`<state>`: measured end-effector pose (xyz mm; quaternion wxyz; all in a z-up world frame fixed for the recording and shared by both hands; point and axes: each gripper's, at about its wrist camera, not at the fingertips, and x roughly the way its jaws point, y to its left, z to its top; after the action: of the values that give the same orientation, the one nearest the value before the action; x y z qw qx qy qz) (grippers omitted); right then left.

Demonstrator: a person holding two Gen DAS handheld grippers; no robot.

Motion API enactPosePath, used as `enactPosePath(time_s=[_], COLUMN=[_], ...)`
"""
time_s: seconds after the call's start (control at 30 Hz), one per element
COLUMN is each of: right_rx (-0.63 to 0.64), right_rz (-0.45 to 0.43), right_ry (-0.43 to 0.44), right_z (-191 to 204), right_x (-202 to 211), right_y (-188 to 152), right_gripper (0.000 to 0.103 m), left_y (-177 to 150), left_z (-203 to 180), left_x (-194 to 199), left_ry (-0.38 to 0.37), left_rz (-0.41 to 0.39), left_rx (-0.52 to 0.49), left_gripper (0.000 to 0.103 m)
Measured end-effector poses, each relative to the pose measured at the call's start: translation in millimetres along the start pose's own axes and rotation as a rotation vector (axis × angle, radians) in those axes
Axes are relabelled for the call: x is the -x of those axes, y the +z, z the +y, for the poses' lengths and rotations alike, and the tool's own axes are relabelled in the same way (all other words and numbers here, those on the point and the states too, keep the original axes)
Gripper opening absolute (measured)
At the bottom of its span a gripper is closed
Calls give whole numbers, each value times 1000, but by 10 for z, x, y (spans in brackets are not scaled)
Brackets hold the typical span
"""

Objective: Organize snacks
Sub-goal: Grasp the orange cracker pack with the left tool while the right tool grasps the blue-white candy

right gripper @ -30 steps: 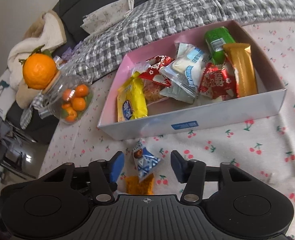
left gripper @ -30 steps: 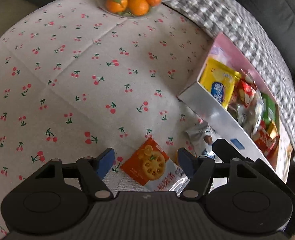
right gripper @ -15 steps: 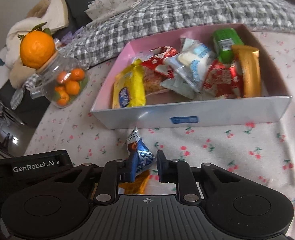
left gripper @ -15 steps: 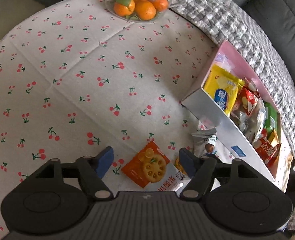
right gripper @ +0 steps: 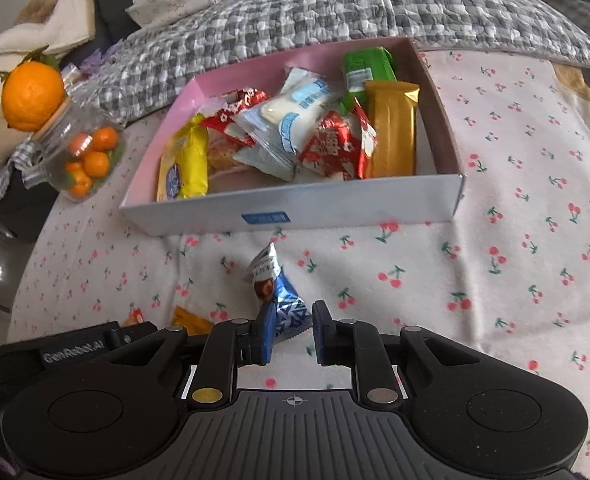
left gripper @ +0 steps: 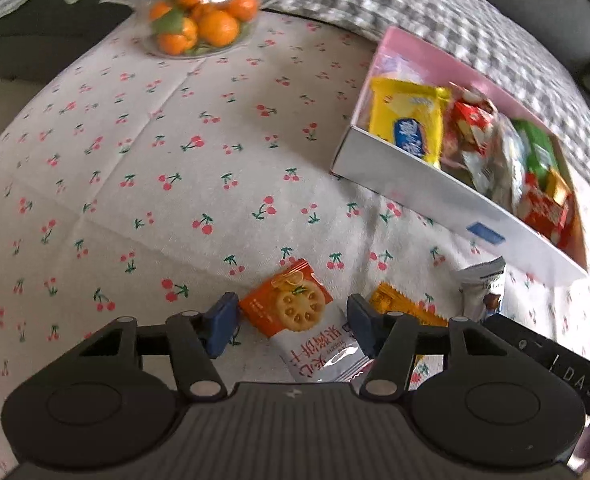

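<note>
Right gripper (right gripper: 293, 330) low over cloth, jaws narrowed onto blue-white chocolate packet (right gripper: 281, 300). Left gripper (left gripper: 291, 326) wide open astride biscuit packet (left gripper: 301, 320), not clamping. Pink-lined box (right gripper: 335, 202) holds assorted snack packs.

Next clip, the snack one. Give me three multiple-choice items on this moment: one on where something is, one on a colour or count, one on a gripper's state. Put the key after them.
1. Where is the blue-and-white candy packet?
A. In the pink box
B. On the cherry tablecloth, in front of the box
C. In the glass jar

2. What colour is the long bar at the right end of the pink box?
A. Gold
B. Purple
C. Black

3. How does the left gripper stand?
A. Shut on the biscuit packet
B. Open, fingers either side of the biscuit packet
C. Shut on nothing

Key: 1 B, it lies on the cherry tablecloth outside the box wall. 2 A, its wrapper is golden. 3 B, a gap shows on both sides of the biscuit packet.
</note>
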<state>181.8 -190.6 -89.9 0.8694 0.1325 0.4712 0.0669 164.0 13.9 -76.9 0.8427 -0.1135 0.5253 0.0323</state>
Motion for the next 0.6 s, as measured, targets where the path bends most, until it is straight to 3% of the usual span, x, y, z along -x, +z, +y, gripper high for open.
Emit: enactPosePath(time_s=[0.23, 0.33, 0.47, 0.6], right_rx=[-13, 5, 4, -9], right_rz=[88, 68, 13, -30], right_ry=[-43, -41, -25, 0], right_z=[-166, -230, -275, -216], right_x=[66, 148, 241, 221], right_y=[-77, -114, -120, -91], right_gripper=[14, 22, 26, 45], left_y=[-9, -45, -63, -96], left_z=[104, 152, 233, 243], left_x=[16, 25, 56, 90], left_ry=[-78, -54, -39, -48], left_rz=[7, -35, -68, -73], left_rx=[-270, -378, -403, -377], left_gripper=[52, 53, 58, 71])
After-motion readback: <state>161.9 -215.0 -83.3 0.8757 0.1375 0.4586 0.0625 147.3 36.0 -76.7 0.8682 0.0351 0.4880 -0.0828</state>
